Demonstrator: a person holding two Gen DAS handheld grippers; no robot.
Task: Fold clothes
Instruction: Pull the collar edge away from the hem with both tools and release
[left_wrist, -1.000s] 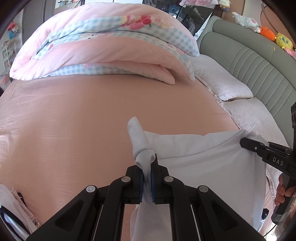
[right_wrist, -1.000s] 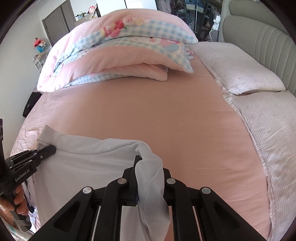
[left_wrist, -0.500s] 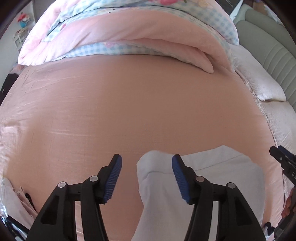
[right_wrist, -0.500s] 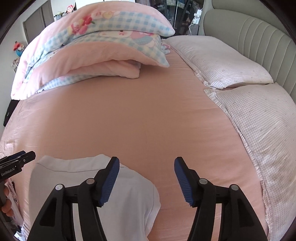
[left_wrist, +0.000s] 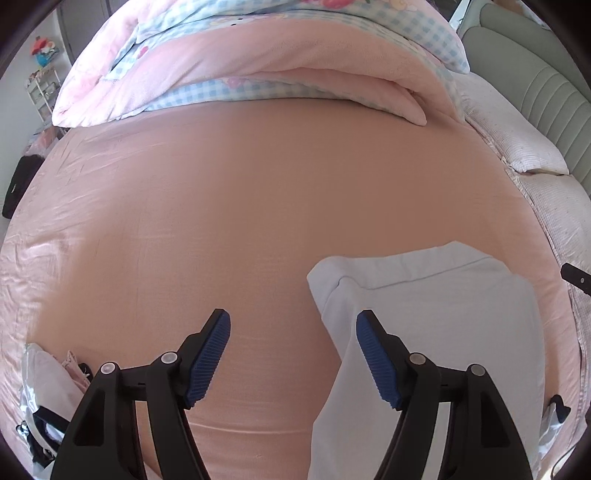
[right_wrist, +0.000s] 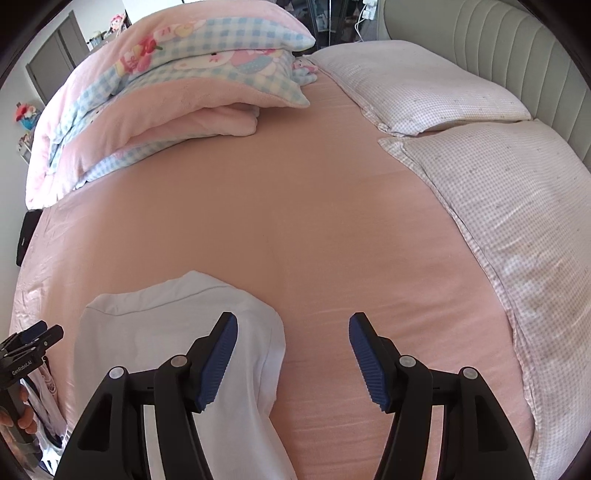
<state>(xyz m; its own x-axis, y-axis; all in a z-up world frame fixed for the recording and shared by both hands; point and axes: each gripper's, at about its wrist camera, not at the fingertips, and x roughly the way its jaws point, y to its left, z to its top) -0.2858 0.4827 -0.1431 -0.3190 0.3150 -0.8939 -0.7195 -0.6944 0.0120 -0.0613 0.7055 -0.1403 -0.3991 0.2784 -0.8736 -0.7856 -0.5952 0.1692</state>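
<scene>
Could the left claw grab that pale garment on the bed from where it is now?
Probably yes. The left claw stands open just above the pale garment, whose near corner lies beside its right finger on the pink sheet, with nothing in between.

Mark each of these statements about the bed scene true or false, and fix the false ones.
1. The left gripper has its jaws open with nothing clamped. True.
2. The white garment hangs in the air from the right gripper. False: it lies flat on the pink sheet, released.
3. A folded pink and blue-checked quilt sits at the far side of the bed. True.
4. The two pillows are plain dark green. False: they are pale with a fine check.
</scene>
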